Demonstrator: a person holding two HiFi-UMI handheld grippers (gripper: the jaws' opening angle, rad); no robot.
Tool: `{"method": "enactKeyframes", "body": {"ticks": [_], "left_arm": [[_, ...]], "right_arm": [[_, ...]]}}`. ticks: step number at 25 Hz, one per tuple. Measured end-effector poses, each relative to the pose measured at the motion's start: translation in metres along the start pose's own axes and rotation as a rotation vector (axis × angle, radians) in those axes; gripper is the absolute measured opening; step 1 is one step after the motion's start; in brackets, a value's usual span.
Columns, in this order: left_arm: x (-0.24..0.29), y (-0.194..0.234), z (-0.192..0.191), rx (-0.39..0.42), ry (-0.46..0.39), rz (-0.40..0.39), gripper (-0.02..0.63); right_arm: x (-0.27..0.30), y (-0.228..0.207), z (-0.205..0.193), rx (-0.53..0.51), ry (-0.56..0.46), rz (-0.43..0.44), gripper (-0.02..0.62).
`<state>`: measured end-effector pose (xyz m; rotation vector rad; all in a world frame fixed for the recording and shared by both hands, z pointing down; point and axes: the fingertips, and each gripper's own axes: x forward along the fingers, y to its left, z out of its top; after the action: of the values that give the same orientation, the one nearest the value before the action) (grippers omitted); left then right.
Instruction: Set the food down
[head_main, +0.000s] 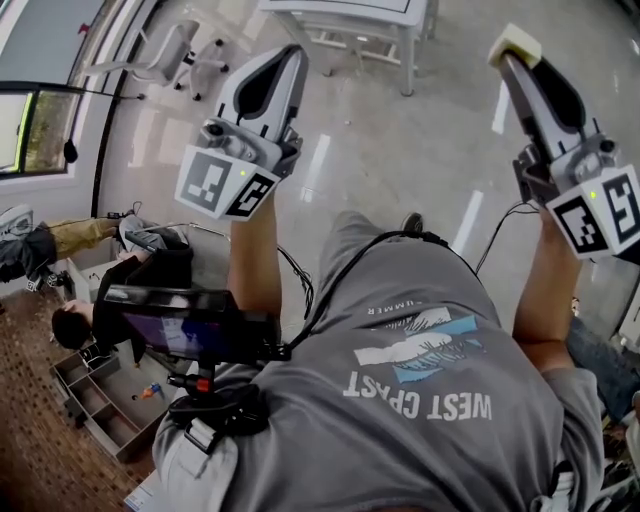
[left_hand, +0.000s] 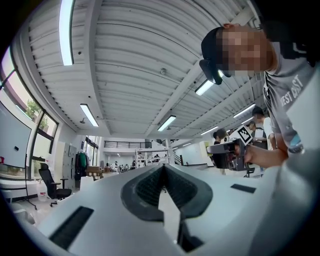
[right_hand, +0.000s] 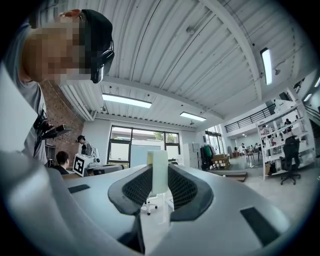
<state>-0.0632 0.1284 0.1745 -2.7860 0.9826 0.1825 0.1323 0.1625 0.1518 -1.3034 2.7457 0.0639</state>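
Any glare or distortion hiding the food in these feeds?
Head view: light streaks glare off the glossy floor, pale food block sharp. Right gripper view: fisheye bend, dark corners, block clear between the jaws. Left gripper view: same bend, ceiling lamp blown out.

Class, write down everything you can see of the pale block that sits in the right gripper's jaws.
The pale block is a small, smooth-looking cuboid, creamy white with a yellowish side. What it is made of cannot be told. It is pinched between the dark ribbed pads of the right gripper, and its end sticks out past the jaw tips. Only the pads touch it. It is held in the air, well above the glossy floor.
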Motion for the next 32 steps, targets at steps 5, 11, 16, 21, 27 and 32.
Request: {"method": "enactKeyframes", "body": {"ticks": [5, 11, 16, 21, 27, 32], "left_arm": [[0.012, 0.020, -0.004, -0.003, 0.002, -0.004, 0.008], [0.018, 0.010, -0.003, 0.003, -0.011, -0.052, 0.008], [0.028, 0.039, -0.005, -0.003, -0.013, -0.092, 0.008], [0.044, 0.098, -0.018, -0.025, -0.034, -0.106, 0.008], [0.070, 0.150, -0.050, -0.049, -0.039, -0.123, 0.008], [0.092, 0.170, -0.065, -0.074, -0.034, -0.131, 0.008]], "right_arm": [[0.019, -0.014, -0.004, 0.006, 0.006, -0.012, 0.089], [0.006, -0.010, -0.005, -0.006, -0.003, -0.050, 0.089], [0.033, -0.014, -0.005, -0.007, 0.001, -0.082, 0.089], [0.087, -0.030, -0.020, 0.006, 0.018, -0.104, 0.089], [0.141, -0.056, -0.041, -0.016, 0.046, -0.126, 0.089], [0.164, -0.076, -0.051, -0.011, 0.069, -0.132, 0.089]]}}
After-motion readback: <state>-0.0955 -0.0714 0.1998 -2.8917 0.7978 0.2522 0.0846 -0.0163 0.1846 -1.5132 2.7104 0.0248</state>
